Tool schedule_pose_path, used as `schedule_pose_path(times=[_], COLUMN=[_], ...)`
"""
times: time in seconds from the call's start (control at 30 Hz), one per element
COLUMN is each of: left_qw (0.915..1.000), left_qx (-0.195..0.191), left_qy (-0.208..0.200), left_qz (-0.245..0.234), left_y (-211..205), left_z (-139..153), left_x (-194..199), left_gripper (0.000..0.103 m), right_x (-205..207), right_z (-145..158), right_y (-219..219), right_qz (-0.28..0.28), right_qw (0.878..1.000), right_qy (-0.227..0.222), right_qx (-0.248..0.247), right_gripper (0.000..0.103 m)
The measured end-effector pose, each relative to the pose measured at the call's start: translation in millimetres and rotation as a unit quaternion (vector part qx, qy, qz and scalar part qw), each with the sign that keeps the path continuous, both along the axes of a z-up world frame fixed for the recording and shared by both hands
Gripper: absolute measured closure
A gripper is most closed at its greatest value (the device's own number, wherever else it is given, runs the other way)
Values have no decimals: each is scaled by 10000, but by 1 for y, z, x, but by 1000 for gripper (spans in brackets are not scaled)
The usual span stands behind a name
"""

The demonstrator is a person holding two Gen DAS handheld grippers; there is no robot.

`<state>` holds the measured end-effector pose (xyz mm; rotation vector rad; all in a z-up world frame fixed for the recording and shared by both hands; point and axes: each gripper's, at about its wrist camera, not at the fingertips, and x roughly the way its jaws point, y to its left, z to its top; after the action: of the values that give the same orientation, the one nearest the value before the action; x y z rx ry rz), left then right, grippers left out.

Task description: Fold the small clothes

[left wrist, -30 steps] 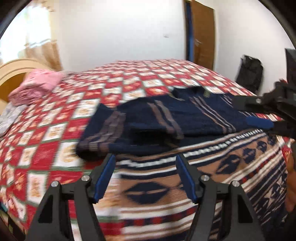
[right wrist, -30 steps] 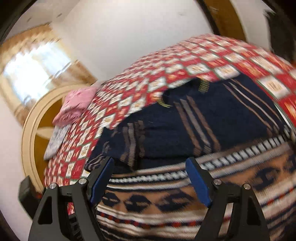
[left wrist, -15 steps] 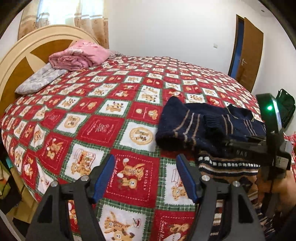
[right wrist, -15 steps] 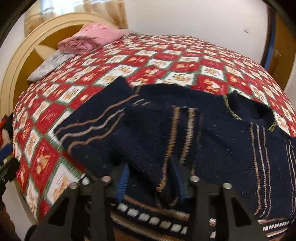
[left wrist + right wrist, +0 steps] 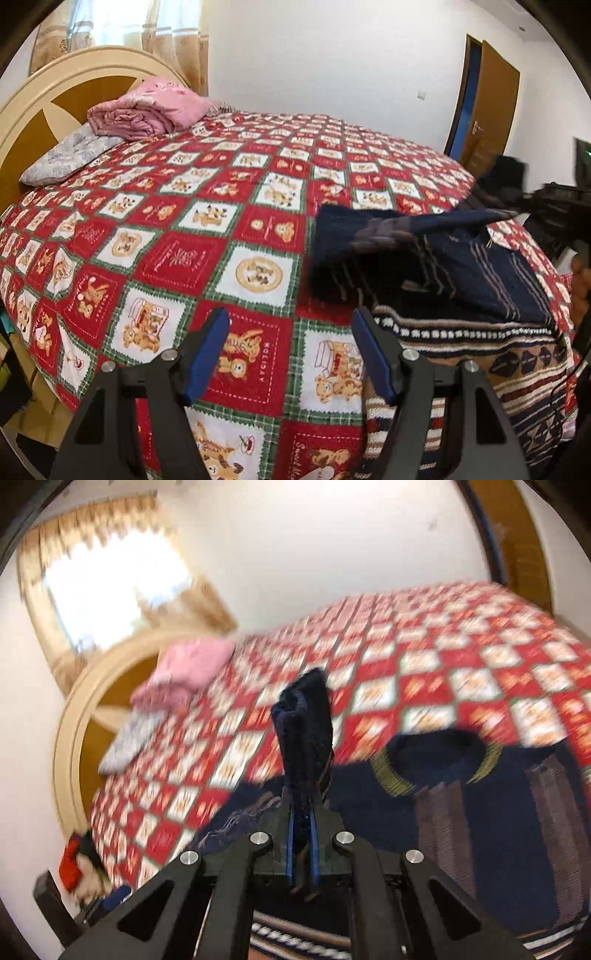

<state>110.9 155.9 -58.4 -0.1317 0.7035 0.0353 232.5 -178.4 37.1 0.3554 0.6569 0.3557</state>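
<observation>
A navy knitted sweater [image 5: 461,266] with tan stripes and a patterned brown hem lies on the bed at the right of the left wrist view. My right gripper [image 5: 301,819] is shut on a fold of its sleeve [image 5: 304,731], which sticks up between the jaws; the sweater body [image 5: 480,801] lies below it. In the left wrist view the right gripper [image 5: 517,212] pulls the sleeve across the sweater. My left gripper [image 5: 291,354] is open and empty, over the quilt left of the sweater's hem.
The bed carries a red, white and green checked quilt [image 5: 207,229]. A folded pink blanket [image 5: 147,110] and a grey pillow [image 5: 70,155] lie by the curved wooden headboard [image 5: 55,99]. A brown door [image 5: 487,107] stands at the far right.
My right gripper has closed on the sleeve and lifted it up and across the sweater. My left gripper has stayed open, swinging left away from the sweater earlier.
</observation>
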Motion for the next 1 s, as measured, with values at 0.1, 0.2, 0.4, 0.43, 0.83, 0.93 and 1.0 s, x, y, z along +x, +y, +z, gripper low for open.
schedule_pose_path(times=[0.1, 0.2, 0.4, 0.43, 0.83, 0.93, 1.0], left_qw=[10000, 9999, 9993, 9992, 9989, 9990, 9990], left_qx=[-61, -120, 49, 62, 207, 189, 152], left_qy=[-7, 40, 93, 104, 215, 232, 243], left_qz=[16, -94, -360, -379, -348, -332, -337], left_y=[-2, -10, -31, -34, -39, -40, -44], left_z=[0, -1, -3, -3, -6, -8, -7], left_x=[3, 5, 8, 8, 12, 15, 19], left_gripper=[32, 32, 32, 32, 32, 32, 32], right_x=[-13, -23, -39, -39, -69, -72, -66], right_z=[-7, -45, -112, -116, -107, -89, -82], right_y=[-53, -97, -135, -138, -184, -195, -189], right_qz=[-411, -845, -1214, -1223, -1527, -1698, -1619], right_qw=[9991, 9958, 9865, 9864, 9731, 9737, 9773], right_qy=[-57, 342, 966, 998, 1692, 1432, 1314], right_qx=[49, -104, -515, -464, 321, 499, 386], right_gripper=[97, 97, 97, 96, 81, 77, 76])
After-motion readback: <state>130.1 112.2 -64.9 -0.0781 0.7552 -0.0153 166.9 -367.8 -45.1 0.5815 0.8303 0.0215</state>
